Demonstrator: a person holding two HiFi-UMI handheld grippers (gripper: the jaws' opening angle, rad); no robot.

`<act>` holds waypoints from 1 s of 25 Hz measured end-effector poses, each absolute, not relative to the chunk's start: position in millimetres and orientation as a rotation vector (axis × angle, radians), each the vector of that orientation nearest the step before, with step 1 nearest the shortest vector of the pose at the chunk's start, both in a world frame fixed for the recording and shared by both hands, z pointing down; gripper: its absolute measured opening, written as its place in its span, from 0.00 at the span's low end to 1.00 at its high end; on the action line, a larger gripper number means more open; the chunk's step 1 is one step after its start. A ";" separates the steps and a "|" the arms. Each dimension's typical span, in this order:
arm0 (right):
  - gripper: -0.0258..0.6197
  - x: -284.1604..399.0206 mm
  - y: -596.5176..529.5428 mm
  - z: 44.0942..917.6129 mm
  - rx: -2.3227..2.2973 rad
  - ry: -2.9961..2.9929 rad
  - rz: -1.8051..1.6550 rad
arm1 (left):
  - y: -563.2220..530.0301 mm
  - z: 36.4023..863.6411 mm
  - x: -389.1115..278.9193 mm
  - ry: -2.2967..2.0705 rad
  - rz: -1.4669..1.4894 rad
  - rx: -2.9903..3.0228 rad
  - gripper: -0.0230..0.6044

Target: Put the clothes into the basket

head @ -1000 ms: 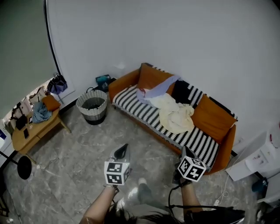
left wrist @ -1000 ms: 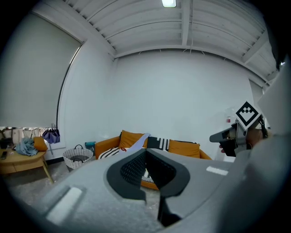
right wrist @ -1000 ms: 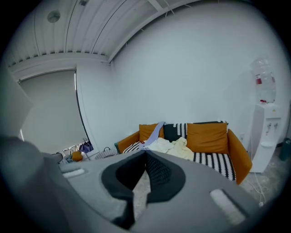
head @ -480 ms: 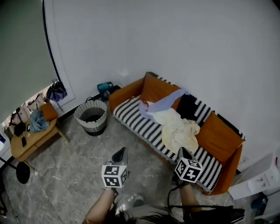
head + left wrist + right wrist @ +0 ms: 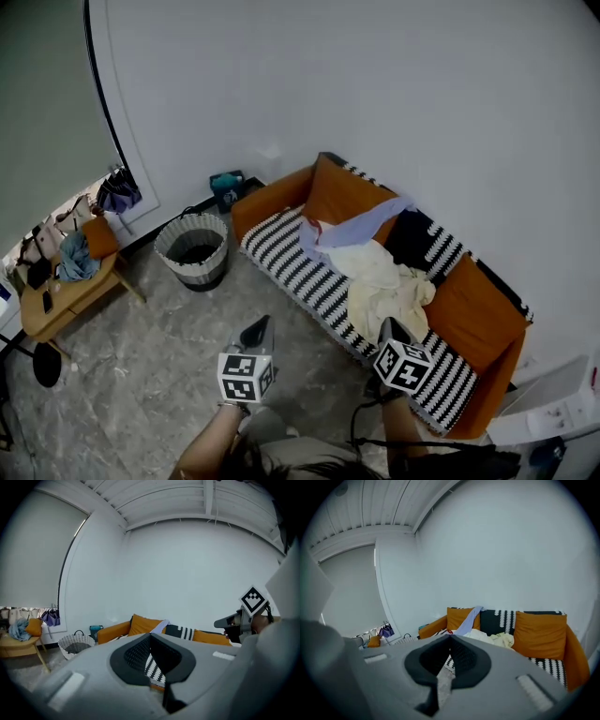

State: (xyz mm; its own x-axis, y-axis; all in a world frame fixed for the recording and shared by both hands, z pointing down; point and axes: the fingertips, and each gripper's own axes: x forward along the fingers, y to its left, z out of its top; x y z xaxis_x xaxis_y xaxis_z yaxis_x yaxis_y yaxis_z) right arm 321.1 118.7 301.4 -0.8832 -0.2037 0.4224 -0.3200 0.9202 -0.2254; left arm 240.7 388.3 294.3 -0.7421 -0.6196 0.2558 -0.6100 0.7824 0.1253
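Cream clothes (image 5: 382,281) and a lavender garment (image 5: 354,230) lie heaped on the striped seat of an orange sofa (image 5: 281,192). A woven grey-and-white basket (image 5: 193,249) stands on the floor left of the sofa. My left gripper (image 5: 260,325) hovers over the floor in front of the sofa, shut and holding nothing. My right gripper (image 5: 389,326) is near the sofa's front edge, just short of the cream clothes, and is also shut and holding nothing. The right gripper view shows the cream clothes (image 5: 499,639) and lavender garment (image 5: 469,619) beyond its jaws. The left gripper view shows the basket (image 5: 75,644) low at the left.
A small wooden table (image 5: 58,291) with clothes and bags stands at the far left. A teal object (image 5: 225,184) sits by the wall behind the basket. A white unit (image 5: 553,403) stands right of the sofa. Orange cushions (image 5: 473,305) lean on the sofa back.
Both grippers have travelled toward the sofa as the person walks. The sofa and basket sit lower and closer in the head view. Neither gripper's jaws changed.
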 end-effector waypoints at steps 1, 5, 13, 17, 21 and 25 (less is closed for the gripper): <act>0.04 315.4 116.9 303.7 0.383 -2.679 0.414 | 386.7 293.0 233.6 -2.692 -0.043 0.950 0.05; 0.04 293.5 109.7 315.4 0.401 -2.666 0.456 | 380.3 290.7 201.1 -2.699 -0.023 0.962 0.05; 0.04 219.8 82.6 317.7 0.507 -2.660 0.496 | 346.7 289.1 92.2 -2.689 -0.057 1.027 0.05; 0.04 168.7 66.3 309.9 0.558 -2.649 0.478 | 328.4 283.8 30.0 -2.670 -0.056 1.080 0.05; 0.04 107.1 50.3 300.8 0.582 -2.652 0.469 | 314.9 284.9 -36.6 -2.654 -0.054 1.094 0.05; 0.04 44.7 45.5 295.0 0.585 -2.650 0.440 | 307.6 290.9 -96.7 -2.629 -0.069 1.106 0.05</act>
State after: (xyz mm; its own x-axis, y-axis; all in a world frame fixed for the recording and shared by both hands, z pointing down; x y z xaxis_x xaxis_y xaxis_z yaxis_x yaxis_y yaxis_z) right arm 44.7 45.5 295.0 -0.8368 -0.3333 0.4343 -0.4559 0.8635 -0.2157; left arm -96.7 307.6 290.9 -0.6645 -0.7063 0.2439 -0.6925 0.7047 0.1541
